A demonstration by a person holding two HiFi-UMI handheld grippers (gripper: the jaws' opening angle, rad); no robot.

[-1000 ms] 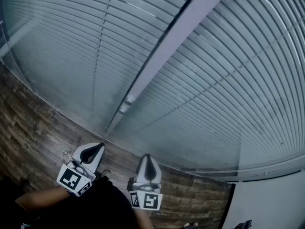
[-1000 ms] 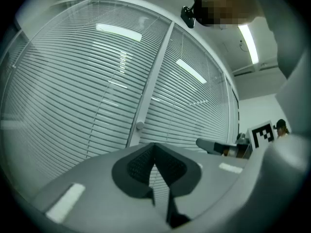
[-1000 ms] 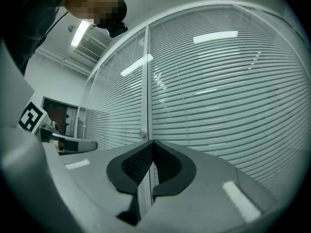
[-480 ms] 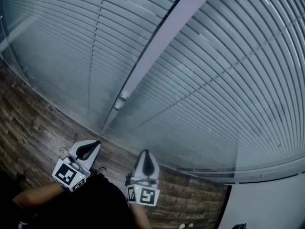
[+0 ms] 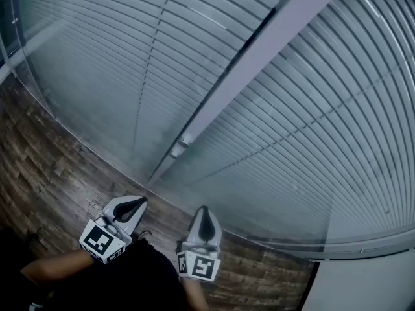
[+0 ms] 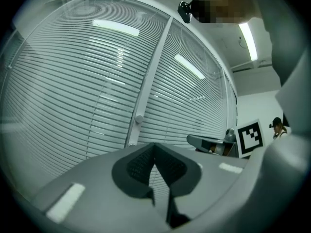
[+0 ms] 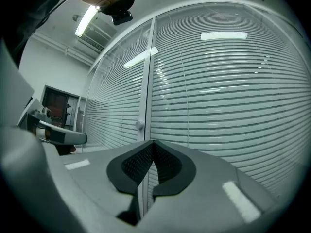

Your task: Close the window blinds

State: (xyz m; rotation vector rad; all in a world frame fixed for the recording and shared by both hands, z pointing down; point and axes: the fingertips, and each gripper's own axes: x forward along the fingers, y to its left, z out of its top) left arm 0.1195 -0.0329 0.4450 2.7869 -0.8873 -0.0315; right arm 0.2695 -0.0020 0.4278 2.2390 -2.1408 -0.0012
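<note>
1. Wood-plank floor [image 5: 45,167] meets a glazed wall. The blinds [image 5: 311,128] hang behind the glass in two panels, one on either side of a pale upright mullion [image 5: 259,57].
2. Location of the task item: the blinds fill both panels ahead of the person. Their slats run level and the mullion runs upright across them. A small round knob [image 5: 184,141] sits low on the mullion and is judged to be the control for the slat tilt.
3. Left gripper [image 5: 138,202]: jaws clenched together at the tips, with nothing between them. It is held low, well short of the glass, and points level at the wall.
4. Right gripper [image 5: 204,210]: jaws also pressed together and empty. It is held just beside the left one at about the same height.
5. Governing relation: the knob lies ahead of and above both sets of fingertips, and in the head view it falls between the two grippers. Each gripper view shows it slightly left of that gripper's jaw line.
6. Nearer hand: the right appears marginally closer, but the wide-angle distortion makes this uncertain.
7. Requirement for the coming move, as judged: raise one gripper toward the mullion and part its jaws before they reach the knob.
</note>
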